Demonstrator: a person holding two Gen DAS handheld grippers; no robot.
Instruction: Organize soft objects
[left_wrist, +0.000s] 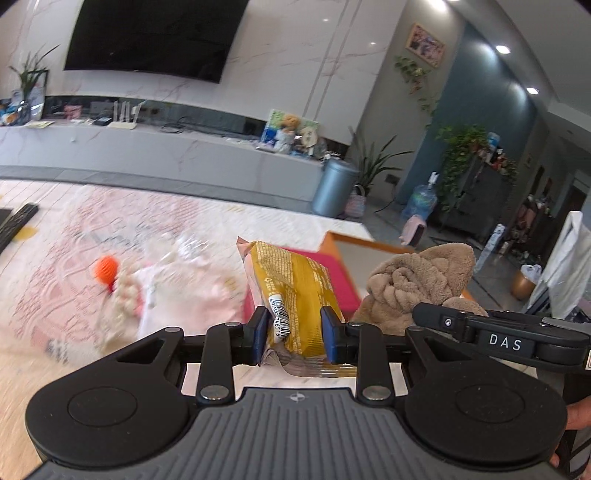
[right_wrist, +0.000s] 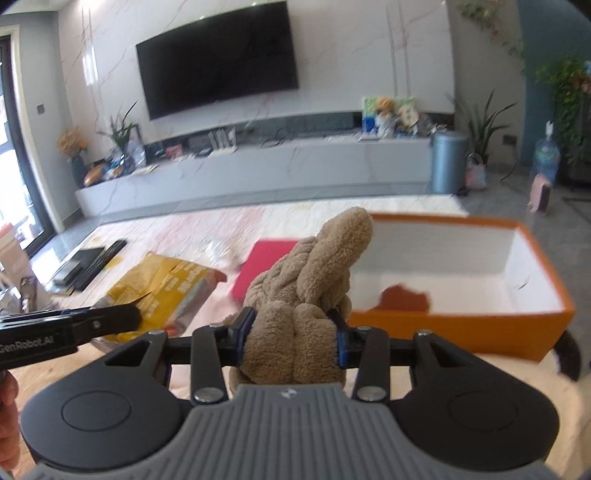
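Grippers: left (left_wrist: 294, 334) clamps packet (left_wrist: 291, 291), right (right_wrist: 291, 334) clamps towel (right_wrist: 306, 295); we carry both w/o squeezing harder into box (right_wrist: 461, 328).

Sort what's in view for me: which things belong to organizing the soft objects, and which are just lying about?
Part of the job:
- yellow snack packet, in the left gripper
- brown plush towel, in the right gripper
- orange box, open
- white-pink soft item with orange ball

Just lying about:
- remote
- red pad
- bin
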